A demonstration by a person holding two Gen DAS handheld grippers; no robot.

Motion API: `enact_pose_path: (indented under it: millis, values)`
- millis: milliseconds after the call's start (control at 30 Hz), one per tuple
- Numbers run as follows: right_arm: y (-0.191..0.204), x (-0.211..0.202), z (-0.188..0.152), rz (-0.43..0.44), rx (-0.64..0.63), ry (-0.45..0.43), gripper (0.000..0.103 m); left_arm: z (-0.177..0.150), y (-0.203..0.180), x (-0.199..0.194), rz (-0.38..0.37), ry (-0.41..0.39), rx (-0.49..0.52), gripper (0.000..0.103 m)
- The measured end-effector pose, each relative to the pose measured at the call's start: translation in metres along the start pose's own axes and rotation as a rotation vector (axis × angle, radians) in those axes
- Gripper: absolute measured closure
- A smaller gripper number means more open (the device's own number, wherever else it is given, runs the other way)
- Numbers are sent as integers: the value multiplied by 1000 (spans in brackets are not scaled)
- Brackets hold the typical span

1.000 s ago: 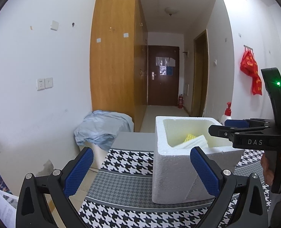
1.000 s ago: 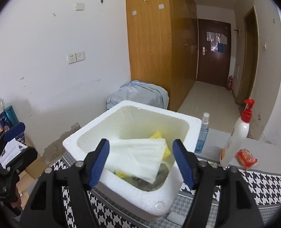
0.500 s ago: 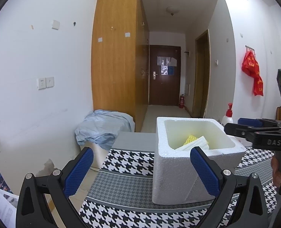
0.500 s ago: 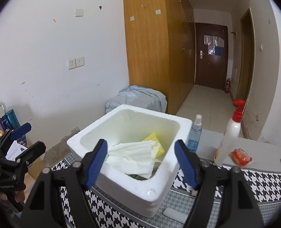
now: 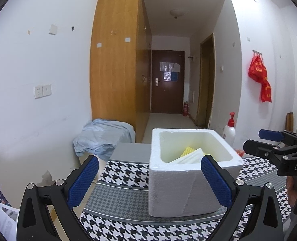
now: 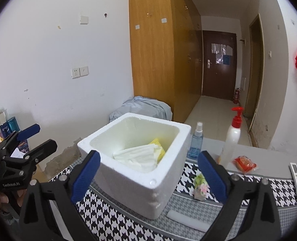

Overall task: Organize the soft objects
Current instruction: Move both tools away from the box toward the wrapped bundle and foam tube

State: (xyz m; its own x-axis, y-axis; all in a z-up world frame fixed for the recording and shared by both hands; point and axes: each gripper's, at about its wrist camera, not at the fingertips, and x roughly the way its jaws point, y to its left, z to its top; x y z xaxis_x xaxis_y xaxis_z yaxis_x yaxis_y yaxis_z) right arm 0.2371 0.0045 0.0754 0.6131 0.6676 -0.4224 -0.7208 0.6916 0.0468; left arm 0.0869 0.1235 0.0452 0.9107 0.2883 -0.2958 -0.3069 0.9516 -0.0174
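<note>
White cloth (image 6: 137,156) free of right claw (image 6: 148,172)

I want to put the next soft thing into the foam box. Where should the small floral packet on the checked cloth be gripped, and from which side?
Grip the small floral packet across its narrow middle, coming from above with the right tongs, which are open and empty. It lies flat and alone on the checked cloth, right of the foam box, so probably nothing blocks a descent.
</note>
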Motion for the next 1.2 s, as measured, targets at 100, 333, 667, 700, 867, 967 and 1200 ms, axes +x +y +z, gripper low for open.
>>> enact_pose_path:
  millis: [100, 333, 667, 700, 867, 967, 1200]
  values:
    - [-2, -9, -1, -8, -1, -15, 3, 3, -3, -4, -7, -12, -1, 1]
    - [-7, -31, -6, -27, -2, -48, 3, 6, -20, -11, -52, -27, 15, 1]
    - [-20, -54, -11, -82, 12, -72, 3, 9, -46, -18, -114, -42, 40, 1]
    - [-23, -57, -13, -85, 13, -74, 3, 9, -48, -18, -120, -43, 43, 1]
    - [-30, -71, -17, -105, 16, -90, 3, 10, -60, -18, -147, -42, 58, 1]
    - [-37, -79, -19, -117, 24, -99, 3, 9, -67, -18, -163, -41, 66, 1]
    - [-49, -92, -26, -142, 36, -104, 3, 6, -83, -20, -202, -39, 82, 1]
